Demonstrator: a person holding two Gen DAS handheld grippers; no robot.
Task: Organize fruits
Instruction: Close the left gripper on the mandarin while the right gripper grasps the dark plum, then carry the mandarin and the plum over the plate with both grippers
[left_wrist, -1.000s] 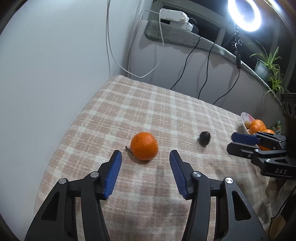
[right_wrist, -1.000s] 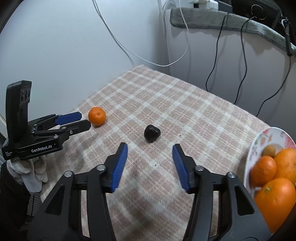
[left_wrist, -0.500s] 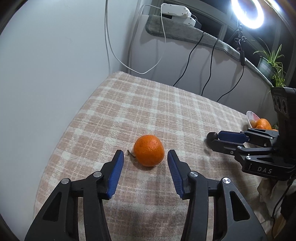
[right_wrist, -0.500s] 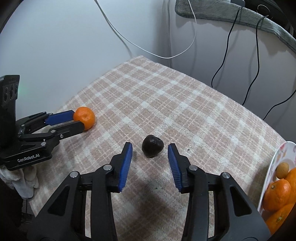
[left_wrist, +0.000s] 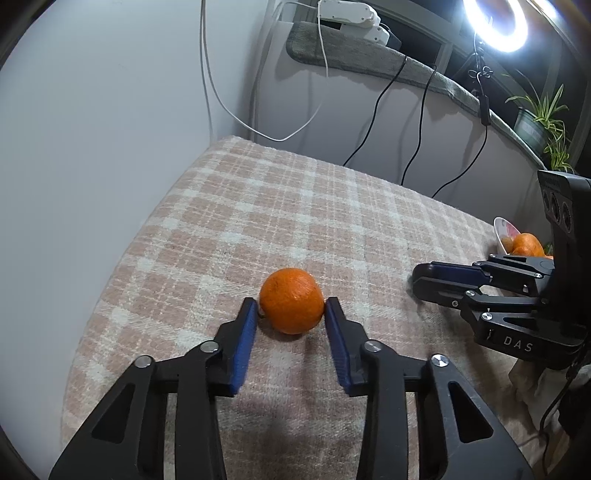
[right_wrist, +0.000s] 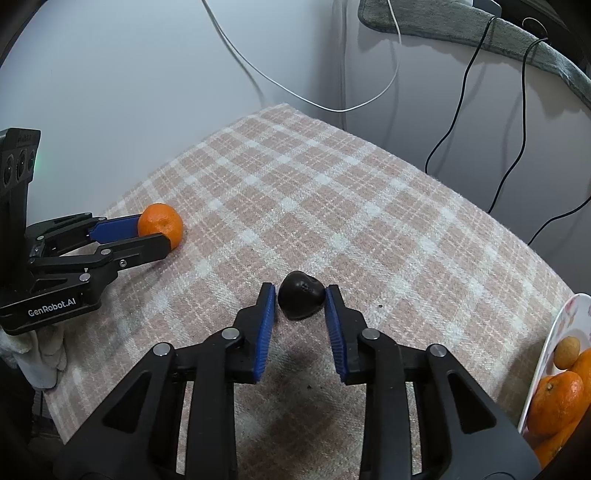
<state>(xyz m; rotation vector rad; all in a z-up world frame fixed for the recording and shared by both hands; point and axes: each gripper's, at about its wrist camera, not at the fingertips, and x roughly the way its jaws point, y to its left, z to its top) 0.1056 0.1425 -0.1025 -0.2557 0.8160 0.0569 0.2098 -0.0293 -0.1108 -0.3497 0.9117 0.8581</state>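
An orange (left_wrist: 291, 300) lies on the checked cloth (left_wrist: 303, 206). My left gripper (left_wrist: 291, 308) has its blue fingertips on both sides of the orange, touching or almost touching it. It also shows in the right wrist view (right_wrist: 162, 236) around the orange (right_wrist: 161, 224). A small dark fruit (right_wrist: 301, 294) lies between the tips of my right gripper (right_wrist: 300, 295); the right pad touches it and a thin gap shows at the left pad. In the left wrist view my right gripper (left_wrist: 421, 278) hides the dark fruit.
A white plate (right_wrist: 561, 325) with oranges (right_wrist: 554, 402) and a small yellowish fruit (right_wrist: 567, 352) stands at the table's right edge. White and black cables (left_wrist: 373, 122) hang down the wall behind. A potted plant (left_wrist: 535, 118) stands on the sill.
Both grippers moved forward and narrowed. The left one now straddles the orange and the right one straddles the dark fruit, which had lain ahead of the open tips.
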